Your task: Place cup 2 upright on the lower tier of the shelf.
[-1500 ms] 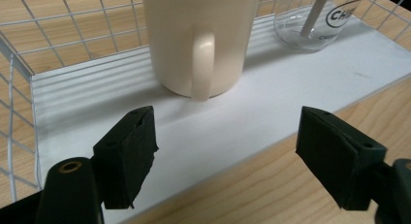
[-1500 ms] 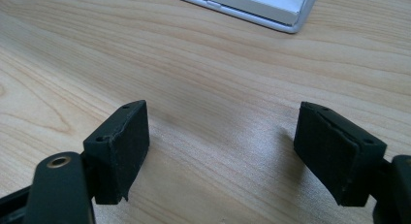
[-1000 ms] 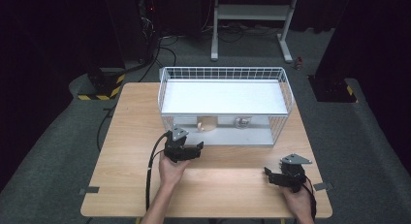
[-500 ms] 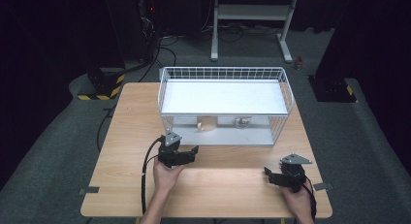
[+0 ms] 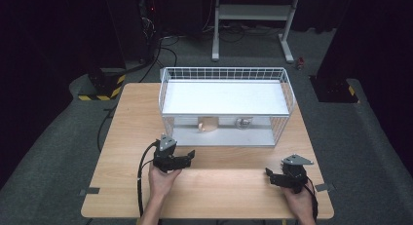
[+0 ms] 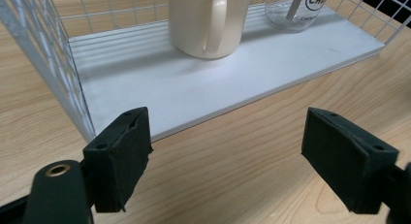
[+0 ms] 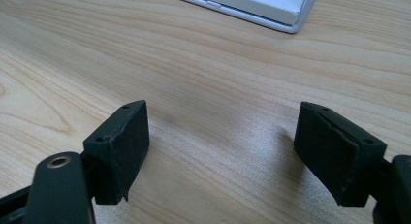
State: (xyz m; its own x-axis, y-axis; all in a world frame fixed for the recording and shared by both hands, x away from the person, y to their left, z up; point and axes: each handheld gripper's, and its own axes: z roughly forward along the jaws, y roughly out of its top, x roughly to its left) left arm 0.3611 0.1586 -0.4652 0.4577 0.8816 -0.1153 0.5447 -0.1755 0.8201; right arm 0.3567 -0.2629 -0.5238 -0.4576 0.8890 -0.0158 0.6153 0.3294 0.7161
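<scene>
A white wire rack point(image 5: 287, 91) stands at the back of the wooden table point(image 5: 131, 127). On its lower white shelf point(image 6: 194, 88) a cream mug point(image 6: 208, 25) point(image 5: 208, 123) stands beside a clear glass point(image 6: 298, 10) point(image 5: 243, 122) with printed letters. My left gripper point(image 5: 184, 157) point(image 6: 232, 151) is open just in front of the shelf's near edge and holds nothing. My right gripper point(image 5: 272, 176) point(image 7: 223, 146) is open low over bare wood near the table's front right. A corner of the shelf point(image 7: 271, 6) lies ahead of it.
The rack's upper white shelf point(image 5: 224, 96) covers most of the lower one from above. Wire mesh walls point(image 6: 53, 54) close the rack's sides. Bare wood stretches between the two grippers. A metal stand point(image 5: 253, 13) and cables point(image 5: 146, 35) are on the floor beyond the table.
My left gripper has drawn back from the rack toward the table's near edge and slightly left. The right gripper has stayed put.
</scene>
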